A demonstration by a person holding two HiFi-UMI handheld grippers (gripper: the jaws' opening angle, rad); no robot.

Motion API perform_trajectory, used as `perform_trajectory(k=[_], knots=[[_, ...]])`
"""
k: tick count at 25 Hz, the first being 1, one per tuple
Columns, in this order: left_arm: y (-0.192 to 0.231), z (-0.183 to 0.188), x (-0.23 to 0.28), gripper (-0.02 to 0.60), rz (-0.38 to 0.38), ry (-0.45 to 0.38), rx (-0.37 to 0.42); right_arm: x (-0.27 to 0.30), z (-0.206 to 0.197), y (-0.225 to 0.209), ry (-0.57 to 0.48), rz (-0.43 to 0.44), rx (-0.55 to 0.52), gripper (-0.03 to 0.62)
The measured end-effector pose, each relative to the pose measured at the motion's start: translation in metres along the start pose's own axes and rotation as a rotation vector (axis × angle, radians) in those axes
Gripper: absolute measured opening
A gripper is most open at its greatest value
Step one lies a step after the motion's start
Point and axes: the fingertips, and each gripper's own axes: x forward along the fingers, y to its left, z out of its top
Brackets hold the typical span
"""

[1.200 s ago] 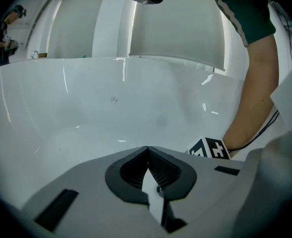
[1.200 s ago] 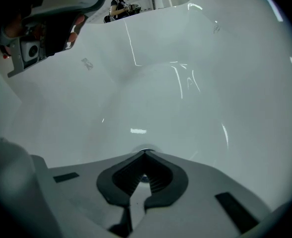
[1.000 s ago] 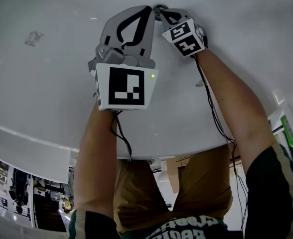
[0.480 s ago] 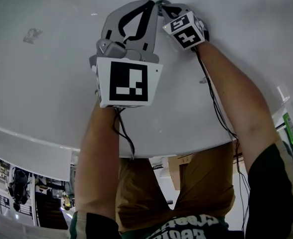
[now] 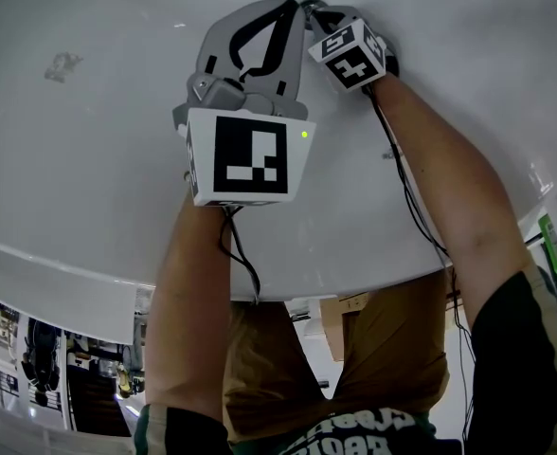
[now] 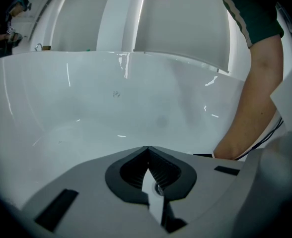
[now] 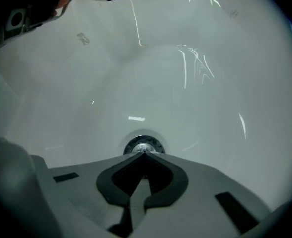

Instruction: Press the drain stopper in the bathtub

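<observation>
Right gripper (image 7: 144, 153), jaws pressed together, tips at the drain stopper (image 7: 144, 145) on bathtub (image 7: 195, 83) floor; left gripper (image 6: 147, 148) closed, empty, just beside.

Left tongs (image 6: 147, 148) and right tongs (image 7: 143, 152) have edged slightly farther forward.

Over the drain: grey right gripper (image 7: 144, 152), jaws together, is covering the round chrome drain stopper's (image 7: 143, 144) near edge.
Left flank: grey left gripper (image 6: 147, 149) is crowding just beside.
Beyond: glossy white bathtub (image 7: 195, 83) floor is lying open.
</observation>
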Motion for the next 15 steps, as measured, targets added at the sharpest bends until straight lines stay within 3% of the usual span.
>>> perform_trajectory(k=[9, 15], knots=[[0.002, -0.002, 0.000, 0.008, 0.003, 0.004, -0.005, 0.003, 0.001, 0.003, 0.056, -0.024, -0.060, 0.008], [0.003, -0.011, 0.002, 0.008, 0.005, 0.040, -0.013, 0.008, -0.001, 0.006, 0.100, -0.067, -0.249, 0.006]])
